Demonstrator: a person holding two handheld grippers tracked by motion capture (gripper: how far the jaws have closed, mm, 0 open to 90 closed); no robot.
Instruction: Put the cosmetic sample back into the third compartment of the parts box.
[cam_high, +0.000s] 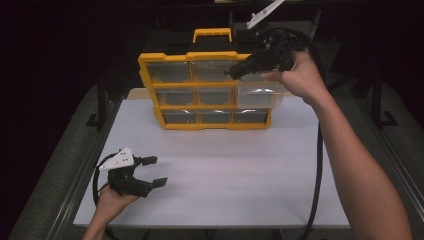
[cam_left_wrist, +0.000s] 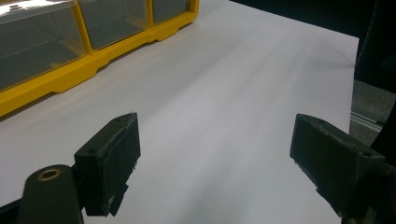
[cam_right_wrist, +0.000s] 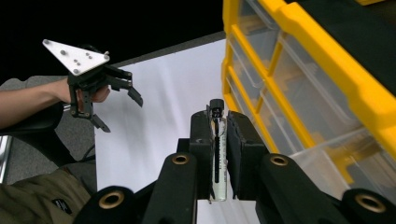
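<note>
My right tool (cam_right_wrist: 218, 154) pinches a slim clear tube with a black cap (cam_right_wrist: 217, 149) between its pads, holding it lengthwise in the air in front of the yellow drawer cabinet (cam_high: 172, 57) at the far side of the white bench (cam_high: 225, 170). In the high view the right tool (cam_high: 235, 72) points at the cabinet's upper right corner, just above a clear drawer (cam_high: 260, 95) that stands pulled out of the middle row on the right. My left tool (cam_high: 154, 171) rests low over the near left part of the bench, well apart from the cabinet, its jaws spread wide with nothing between them; its own view shows bare bench (cam_left_wrist: 224, 116) between the two black pads (cam_left_wrist: 112, 158).
</note>
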